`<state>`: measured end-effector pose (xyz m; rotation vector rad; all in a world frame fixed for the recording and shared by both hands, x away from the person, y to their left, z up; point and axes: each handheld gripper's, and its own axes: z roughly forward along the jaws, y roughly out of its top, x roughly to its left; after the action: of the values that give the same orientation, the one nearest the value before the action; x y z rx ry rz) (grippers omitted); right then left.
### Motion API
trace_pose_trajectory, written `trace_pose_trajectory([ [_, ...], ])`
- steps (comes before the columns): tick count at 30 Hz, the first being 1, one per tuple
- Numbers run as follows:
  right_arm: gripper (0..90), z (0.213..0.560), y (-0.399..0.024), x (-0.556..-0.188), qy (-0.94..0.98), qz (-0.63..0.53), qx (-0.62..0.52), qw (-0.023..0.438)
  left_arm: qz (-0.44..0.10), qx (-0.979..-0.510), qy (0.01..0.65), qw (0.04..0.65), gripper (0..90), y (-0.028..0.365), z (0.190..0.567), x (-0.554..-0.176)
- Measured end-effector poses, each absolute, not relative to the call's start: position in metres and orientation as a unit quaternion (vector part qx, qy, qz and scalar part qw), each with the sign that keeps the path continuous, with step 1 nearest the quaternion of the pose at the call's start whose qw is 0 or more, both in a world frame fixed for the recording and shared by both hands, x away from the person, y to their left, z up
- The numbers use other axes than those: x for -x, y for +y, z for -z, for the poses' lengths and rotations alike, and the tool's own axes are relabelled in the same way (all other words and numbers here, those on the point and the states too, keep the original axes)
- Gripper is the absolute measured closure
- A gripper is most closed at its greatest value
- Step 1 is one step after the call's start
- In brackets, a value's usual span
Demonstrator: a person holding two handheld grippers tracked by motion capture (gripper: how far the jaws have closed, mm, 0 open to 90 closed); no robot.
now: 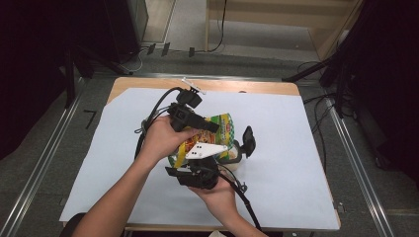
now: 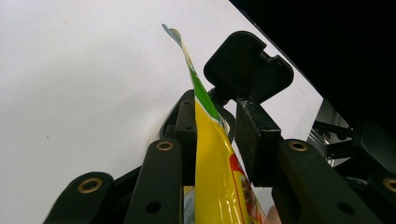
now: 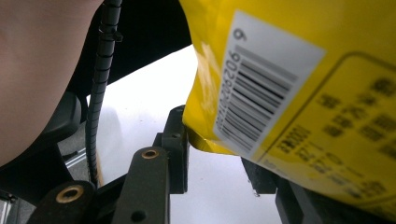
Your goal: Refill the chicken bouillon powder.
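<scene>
One glossy yellow-and-green snack bag (image 1: 223,129) is up above the middle of the white paper sheet (image 1: 286,163), with bare sheet all round it. The left gripper (image 2: 215,128) has the bag's edge between part-open jaws. The right gripper (image 3: 219,158) has jaws part-open at the bag's bottom corner; I cannot tell whether either is gripping. Two grippers, one sheet.

The yellow bag (image 3: 299,84) had a white sticker (image 3: 261,84) with black bar lines on it. Above the lines stood one big number that looked like a 6 or a 9, turned sideways. A row of small numbers ran along the lines, but they were too blurry to read for sure. Beside the sticker, a box with dark print was on the bag, and those words were too fuzzy to read.
</scene>
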<state>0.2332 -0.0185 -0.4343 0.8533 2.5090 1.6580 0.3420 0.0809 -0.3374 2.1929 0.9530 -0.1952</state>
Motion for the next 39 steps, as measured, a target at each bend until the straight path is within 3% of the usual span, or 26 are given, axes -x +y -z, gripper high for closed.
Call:
trace_pose_trajectory([
  [39,67.4,0.4346,-0.0206,-0.2323,0.801,-0.531,-0.276,0.006,0.063,-0.861,0.360,0.354,72.2,0.0735,0.3343,-0.3394],
])
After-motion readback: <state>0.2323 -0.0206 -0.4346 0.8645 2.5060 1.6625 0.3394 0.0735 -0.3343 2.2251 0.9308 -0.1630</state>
